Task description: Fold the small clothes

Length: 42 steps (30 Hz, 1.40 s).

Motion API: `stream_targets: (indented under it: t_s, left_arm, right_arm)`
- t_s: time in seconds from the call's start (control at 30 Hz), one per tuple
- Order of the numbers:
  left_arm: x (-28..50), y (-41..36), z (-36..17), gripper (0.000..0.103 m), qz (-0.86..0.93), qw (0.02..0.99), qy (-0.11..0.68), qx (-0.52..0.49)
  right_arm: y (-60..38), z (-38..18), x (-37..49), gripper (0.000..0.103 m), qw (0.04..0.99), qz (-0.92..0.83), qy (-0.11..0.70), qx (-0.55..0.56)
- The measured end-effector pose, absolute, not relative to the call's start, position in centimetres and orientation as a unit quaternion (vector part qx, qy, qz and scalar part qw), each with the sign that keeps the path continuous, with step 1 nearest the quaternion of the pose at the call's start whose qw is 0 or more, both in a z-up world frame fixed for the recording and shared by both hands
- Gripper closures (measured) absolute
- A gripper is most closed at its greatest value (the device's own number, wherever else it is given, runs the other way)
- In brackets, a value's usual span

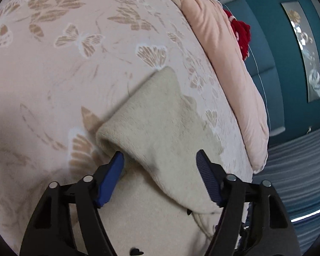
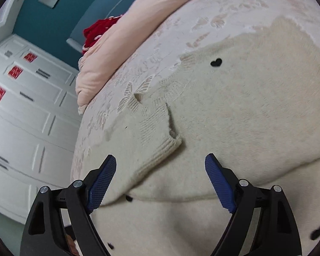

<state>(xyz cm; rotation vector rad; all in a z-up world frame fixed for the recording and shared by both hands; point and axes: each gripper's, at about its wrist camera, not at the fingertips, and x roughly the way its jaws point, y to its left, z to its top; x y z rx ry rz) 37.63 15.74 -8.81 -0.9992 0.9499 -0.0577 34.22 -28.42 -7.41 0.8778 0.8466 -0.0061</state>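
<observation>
Lying on bedspread [image 1: 53, 74], cream sweater [image 2: 245, 117]; pink quilt [image 1: 230, 70] & red knit [image 1: 243, 34] nearby.

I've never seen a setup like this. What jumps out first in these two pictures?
A cream sweater with small black hearts sprawls over a pink butterfly-patterned bedspread. Both the left hand-held gripper and the right hand-held gripper hang open above it. Behind, a red knitted item peeks from beside a folded pink quilt.
</observation>
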Motion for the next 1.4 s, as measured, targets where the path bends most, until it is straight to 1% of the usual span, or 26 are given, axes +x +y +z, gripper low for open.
stream_targets:
  t_s: [0.03,0.07,0.1,0.13,0.17,0.23,0.27,0.3,0.37,0.43,0.5,0.53,0.6,0.7,0.73,0.77,0.83,0.9,0.93,1.03,1.07,1.17,1.2,1.27,1.3,1.4]
  left_arm:
    - [37.8,16.2,-9.4,0.046,-0.021,0.763,0.438,-0.475]
    - [38.0,16.6,-10.0,0.052,-0.018,0.756,0.439,-0.486]
    - [38.2,16.7,-10.3,0.059,-0.015,0.751,0.443,-0.489]
    - [38.4,16.7,-10.7,0.062,-0.012,0.747,0.449,-0.491]
    - [38.5,16.7,-11.0,0.066,-0.013,0.741,0.452,-0.496]
    - [39.0,17.0,-11.1,0.076,-0.009,0.738,0.458,-0.496]
    - [39.2,17.0,-11.0,0.088,-0.009,0.739,0.459,-0.494]
    - [39.1,17.0,-10.5,0.096,-0.006,0.745,0.453,-0.490]
    - [38.4,16.9,-8.0,0.097,-0.008,0.781,0.416,-0.467]
    - [37.8,15.9,-5.5,0.096,-0.029,0.811,0.391,-0.434]
    - [37.5,14.3,-4.7,0.096,-0.067,0.808,0.395,-0.431]
    - [37.5,13.2,-5.0,0.096,-0.075,0.806,0.404,-0.426]
    - [37.6,10.8,-6.5,0.096,-0.076,0.805,0.432,-0.400]
    - [37.2,8.1,-10.2,0.096,-0.061,0.788,0.483,-0.376]
    - [36.8,7.6,-11.2,0.096,-0.055,0.784,0.490,-0.377]
    - [36.3,7.5,-11.5,0.096,-0.050,0.786,0.485,-0.380]
    - [35.9,7.3,-11.3,0.096,-0.049,0.793,0.478,-0.374]
    - [36.1,7.3,-11.2,0.096,-0.051,0.796,0.480,-0.364]
    - [36.1,7.3,-11.2,0.096,-0.051,0.798,0.481,-0.359]
    - [36.3,7.0,-11.1,0.096,-0.050,0.804,0.482,-0.344]
    - [36.2,6.9,-10.9,0.096,-0.049,0.808,0.481,-0.337]
    - [36.2,6.9,-10.4,0.096,-0.042,0.824,0.469,-0.317]
    - [36.2,7.1,-10.4,0.096,-0.036,0.829,0.463,-0.313]
    - [36.0,7.7,-10.4,0.096,-0.025,0.831,0.454,-0.320]
    - [36.0,7.9,-10.5,0.096,-0.020,0.830,0.452,-0.326]
    - [36.0,8.4,-10.3,0.095,-0.018,0.831,0.451,-0.326]
  right_arm:
    - [-28.2,-8.1,34.9,0.039,0.810,-0.008,0.399,0.429]
    - [-27.7,-8.6,35.6,0.045,0.806,-0.012,0.403,0.434]
    - [-27.2,-8.8,36.1,0.059,0.807,-0.016,0.407,0.428]
    - [-26.5,-8.9,36.7,0.081,0.810,-0.018,0.414,0.414]
    - [-25.7,-8.9,37.4,0.092,0.815,-0.015,0.426,0.393]
    - [-24.4,-8.2,38.2,0.093,0.827,-0.015,0.435,0.355]
    - [-24.1,-7.1,38.4,0.094,0.838,-0.007,0.425,0.343]
    - [-24.0,-5.7,38.4,0.095,0.845,0.007,0.409,0.343]
    - [-24.3,-1.5,38.1,0.095,0.864,0.035,0.361,0.349]
    - [-25.0,3.5,36.8,0.096,0.893,0.050,0.303,0.329]
    - [-26.4,6.8,34.6,0.096,0.919,0.044,0.256,0.296]
    - [-27.2,7.2,33.7,0.096,0.929,0.028,0.250,0.272]
    - [-29.8,4.3,33.2,0.096,0.925,-0.024,0.294,0.240]
    - [-34.2,-4.3,33.5,0.097,0.869,-0.095,0.417,0.250]
    - [-35.0,-5.9,33.2,0.097,0.858,-0.099,0.433,0.259]
    - [-35.6,-6.1,32.5,0.097,0.856,-0.090,0.424,0.281]
    - [-36.2,-4.7,31.5,0.097,0.865,-0.067,0.389,0.311]
    - [-35.8,-3.1,30.9,0.097,0.879,-0.049,0.358,0.309]
    - [-35.8,-3.3,30.9,0.097,0.883,-0.052,0.359,0.297]
    - [-36.1,-7.9,32.4,0.097,0.850,-0.077,0.440,0.280]
    - [-36.4,-8.4,31.8,0.097,0.850,-0.072,0.430,0.295]
    - [-36.7,-6.3,29.9,0.097,0.861,-0.051,0.378,0.335]
    - [-36.5,-6.1,29.8,0.097,0.867,-0.050,0.378,0.322]
    - [-36.0,-7.8,30.6,0.097,0.857,-0.058,0.425,0.285]
    - [-36.1,-8.8,30.7,0.098,0.852,-0.057,0.436,0.284]
    - [-36.8,-8.2,30.0,0.095,0.845,-0.045,0.423,0.325]
